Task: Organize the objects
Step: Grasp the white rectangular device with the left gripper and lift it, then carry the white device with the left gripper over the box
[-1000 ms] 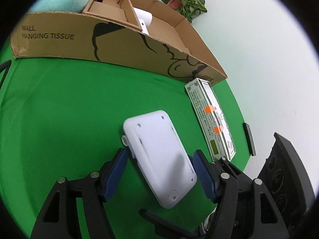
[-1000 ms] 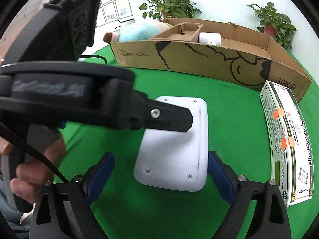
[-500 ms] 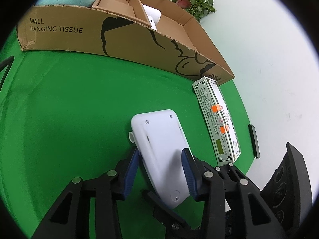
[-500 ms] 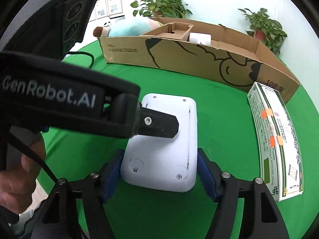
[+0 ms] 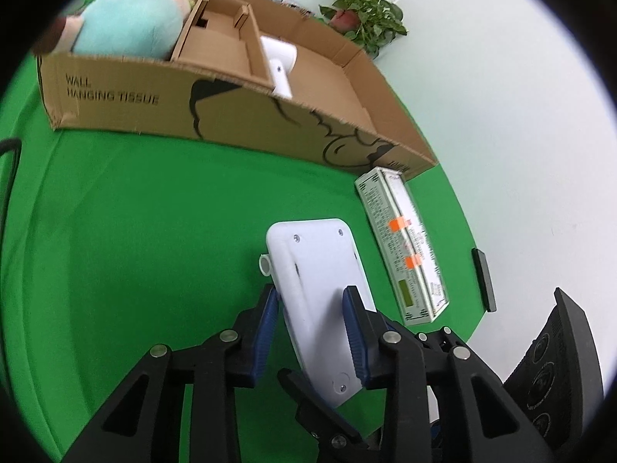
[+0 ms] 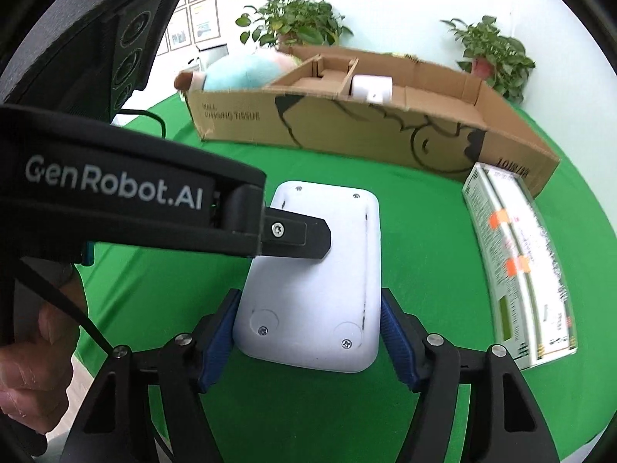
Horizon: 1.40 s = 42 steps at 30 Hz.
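On the green worktop (image 5: 135, 231), just in front of the long cardboard box (image 5: 216, 115), the white plastic device (image 6: 320, 281) lies with its screwed underside up — and both claws are on it. The left claw (image 5: 310, 328) has just been closing and now clamps the device across its thin body, one blue pad on the side edge, the other on the flat back. The right claw (image 6: 306, 332) has also closed in, and its pads press the two long sides near the near end. The device appears slightly tipped in the left wrist view, though whether it has left the cloth I cannot tell.

Judging from the scene, part of the sorting is done: a teal plush toy (image 5: 127, 27), a cardboard insert (image 5: 223, 46) and a small white gadget (image 5: 279, 61) already sit inside the box. Left to do, by my reading — carry this device into the free right-hand part of the box, then deal with the green-and-white carton (image 6: 520, 270) lying beside the box's right end.
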{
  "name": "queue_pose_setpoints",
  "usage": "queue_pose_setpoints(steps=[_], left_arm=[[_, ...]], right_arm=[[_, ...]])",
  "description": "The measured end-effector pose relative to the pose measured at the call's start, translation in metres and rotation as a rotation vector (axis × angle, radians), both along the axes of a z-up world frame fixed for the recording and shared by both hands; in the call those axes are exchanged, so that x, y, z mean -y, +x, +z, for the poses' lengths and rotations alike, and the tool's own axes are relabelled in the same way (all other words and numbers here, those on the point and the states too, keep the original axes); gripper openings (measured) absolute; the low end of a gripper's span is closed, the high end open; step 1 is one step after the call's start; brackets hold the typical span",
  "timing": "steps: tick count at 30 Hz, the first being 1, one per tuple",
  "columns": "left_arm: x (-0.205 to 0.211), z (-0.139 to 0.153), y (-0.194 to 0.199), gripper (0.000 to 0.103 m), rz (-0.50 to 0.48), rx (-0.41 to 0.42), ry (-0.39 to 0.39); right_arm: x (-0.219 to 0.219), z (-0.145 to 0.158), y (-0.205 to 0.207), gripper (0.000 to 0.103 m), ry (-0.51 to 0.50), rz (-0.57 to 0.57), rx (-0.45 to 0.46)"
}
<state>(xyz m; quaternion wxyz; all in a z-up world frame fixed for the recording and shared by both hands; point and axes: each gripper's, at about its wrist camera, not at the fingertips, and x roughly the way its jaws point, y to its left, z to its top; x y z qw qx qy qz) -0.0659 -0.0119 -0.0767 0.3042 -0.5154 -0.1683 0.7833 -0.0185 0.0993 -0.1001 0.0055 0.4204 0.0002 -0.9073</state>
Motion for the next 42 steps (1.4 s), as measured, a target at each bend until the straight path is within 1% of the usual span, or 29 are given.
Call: queue_pose_setpoints(steps=[5,8,11,18,27,34,42], left_arm=[[-0.001,0.035,0.006,0.027,-0.004,-0.081,0.0],[-0.004,0.055,0.011,0.025,-0.013,-0.134,-0.008],[-0.009,0.067,0.013,0.025,-0.018,-0.162,-0.012],[-0.02,0.09,0.011,0.024,-0.036,-0.217,-0.015],[-0.032,0.105,-0.002,0.024,-0.054,-0.246,-0.01],[-0.039,0.117,-0.015,0.024,-0.069,-0.253,0.001],[-0.042,0.125,-0.045,0.024,-0.072,-0.245,0.004]], right_arm=[[-0.003,0.024,-0.001,0.066,0.007,-0.018,-0.065],[-0.007,0.038,0.002,0.066,-0.008,-0.028,-0.104],[-0.009,0.05,0.008,0.066,-0.009,-0.034,-0.141],[-0.018,0.071,0.012,0.066,-0.012,-0.056,-0.193],[-0.027,0.092,0.013,0.066,-0.003,-0.078,-0.226],[-0.033,0.109,0.009,0.066,0.011,-0.095,-0.231],[-0.041,0.125,-0.011,0.066,0.013,-0.097,-0.223]])
